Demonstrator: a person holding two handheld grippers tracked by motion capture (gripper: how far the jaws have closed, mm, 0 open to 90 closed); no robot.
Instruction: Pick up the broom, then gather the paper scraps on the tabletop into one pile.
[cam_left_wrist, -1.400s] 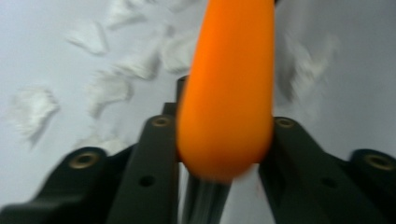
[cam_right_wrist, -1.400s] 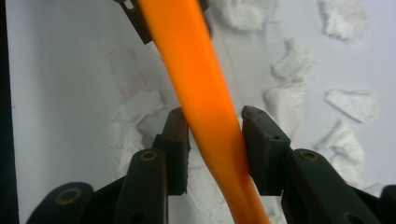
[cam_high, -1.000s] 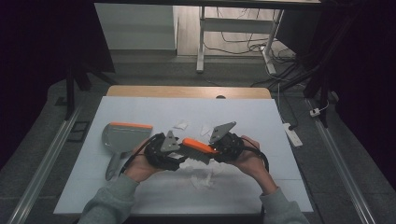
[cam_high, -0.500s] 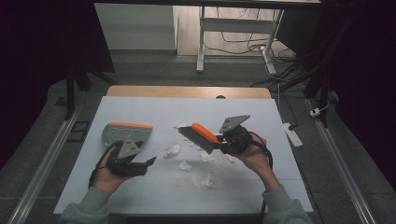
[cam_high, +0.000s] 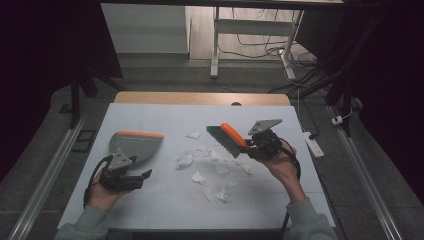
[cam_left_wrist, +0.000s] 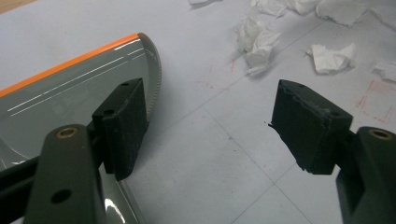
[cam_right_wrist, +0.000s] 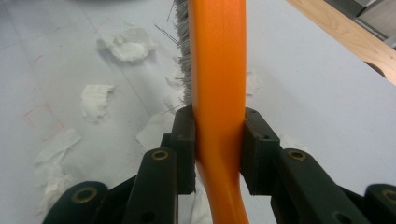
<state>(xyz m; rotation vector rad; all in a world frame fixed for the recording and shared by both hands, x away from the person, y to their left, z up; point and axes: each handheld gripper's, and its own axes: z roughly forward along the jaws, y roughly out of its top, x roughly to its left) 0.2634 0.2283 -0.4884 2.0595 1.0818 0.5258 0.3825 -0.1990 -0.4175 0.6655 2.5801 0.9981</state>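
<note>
A hand brush (cam_high: 227, 137) with an orange handle (cam_right_wrist: 218, 60) and grey bristles hangs tilted above the white table (cam_high: 165, 117), right of centre. My right gripper (cam_high: 251, 145) is shut on the handle, a pad pressing each side (cam_right_wrist: 218, 144). Several crumpled white paper scraps (cam_high: 185, 161) lie in the middle of the table, under and left of the brush. A grey dustpan (cam_high: 137, 142) with an orange rim lies flat at the left. Just in front of it, my left gripper (cam_high: 145, 175) stands open and empty (cam_left_wrist: 212, 126), its left jaw over the dustpan's edge (cam_left_wrist: 60, 93).
More scraps (cam_left_wrist: 256, 39) lie a short way ahead of the left jaws. The table's wooden back edge (cam_high: 200, 97) runs behind the white sheet. A white power strip (cam_high: 313, 145) lies on the floor off the right side.
My left gripper has left the middle, where it was close to the brush, and dropped leftward to the dustpan. My right gripper has carried the brush slightly right and up.
</note>
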